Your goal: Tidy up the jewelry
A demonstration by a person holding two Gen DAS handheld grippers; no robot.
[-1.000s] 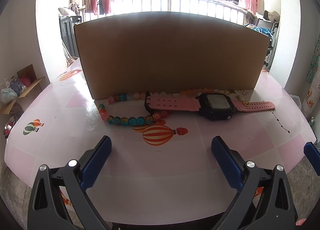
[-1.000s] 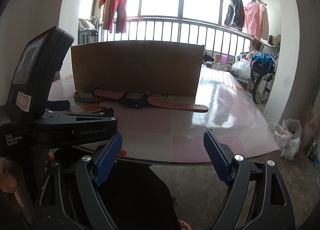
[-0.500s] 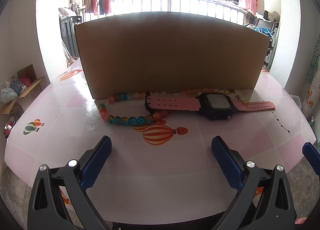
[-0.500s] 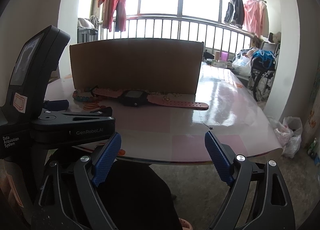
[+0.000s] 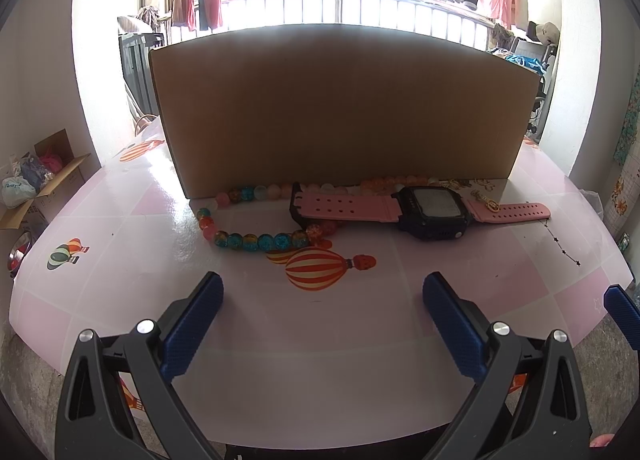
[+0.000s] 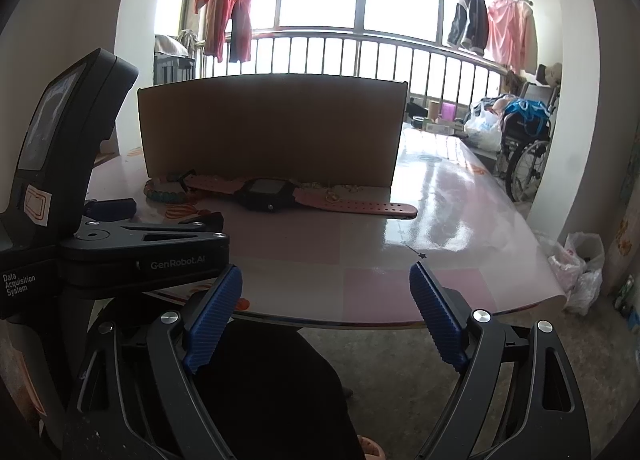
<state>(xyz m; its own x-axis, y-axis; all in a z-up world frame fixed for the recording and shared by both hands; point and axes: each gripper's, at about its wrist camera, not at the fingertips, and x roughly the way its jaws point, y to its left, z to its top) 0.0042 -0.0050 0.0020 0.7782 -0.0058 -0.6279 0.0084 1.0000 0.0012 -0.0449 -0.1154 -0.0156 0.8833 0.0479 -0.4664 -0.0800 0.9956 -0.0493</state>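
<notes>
A pink-strapped watch with a dark case (image 5: 430, 211) lies on the pink table (image 5: 360, 320) in front of a cardboard box (image 5: 340, 108). A colourful bead necklace (image 5: 248, 238) lies left of it, partly under the strap. Small gold pieces (image 5: 482, 196) sit by the right strap, and a thin dark chain (image 5: 562, 244) lies at the right. My left gripper (image 5: 320, 316) is open and empty, short of the jewelry. My right gripper (image 6: 324, 312) is open and empty at the table's near edge; the watch (image 6: 268, 196) and box (image 6: 272, 128) lie beyond.
The left gripper's body (image 6: 100, 236) fills the left of the right wrist view. Hot-air balloon stickers (image 5: 320, 266) mark the tabletop. A wheelchair (image 6: 528, 148) and bags (image 6: 576, 272) stand right of the table. An open carton (image 5: 44, 184) sits on the floor at left.
The right gripper has risen and edged slightly forward toward the table edge. The left gripper and the jewelry have not moved.
</notes>
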